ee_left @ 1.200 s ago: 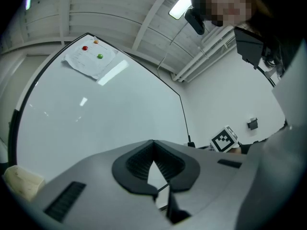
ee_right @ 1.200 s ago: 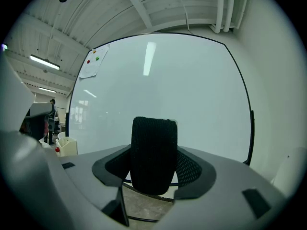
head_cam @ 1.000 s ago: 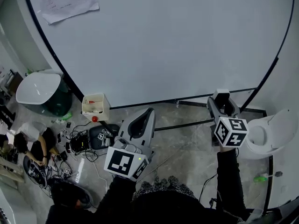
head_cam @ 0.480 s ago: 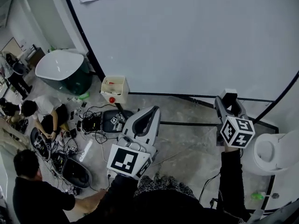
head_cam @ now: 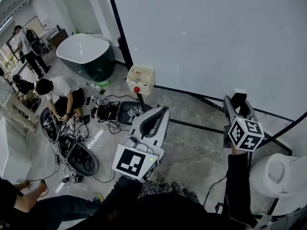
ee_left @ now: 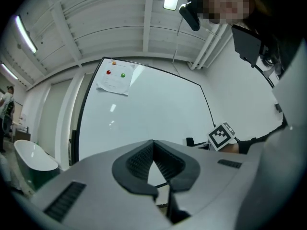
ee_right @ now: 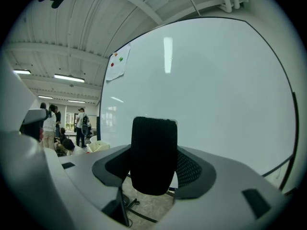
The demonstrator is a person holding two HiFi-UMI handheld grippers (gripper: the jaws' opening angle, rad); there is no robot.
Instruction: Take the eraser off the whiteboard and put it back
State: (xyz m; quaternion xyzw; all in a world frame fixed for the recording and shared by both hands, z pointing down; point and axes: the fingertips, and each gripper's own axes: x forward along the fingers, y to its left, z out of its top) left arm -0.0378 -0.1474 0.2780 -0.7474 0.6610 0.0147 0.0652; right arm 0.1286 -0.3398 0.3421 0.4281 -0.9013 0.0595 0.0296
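A person is standing in front of a large whiteboard (head_cam: 206,37) that is filling the upper right of the head view, and is holding a pair of tongs in each hand over a grey floor (head_cam: 192,147). The right tongs (head_cam: 239,99), at the right of the frame, are gripping the eraser (ee_right: 154,147): in the right gripper view its black felt block is sitting upright between the two jaws, with the board's bare white surface beyond it and apart from it. The left tongs (head_cam: 163,110), at the lower centre, are pinched together at the tips and are carrying nothing. A sheet of paper (ee_left: 115,80) with small magnets is hanging at the board's upper left in the left gripper view. A dark green bathtub (head_cam: 86,56) and a crouching person (head_cam: 57,92) among cables are showing at the left. Judging by this, the first half of the task is looking done, since the eraser is off the board; bringing it back against the board and letting go is what is remaining.
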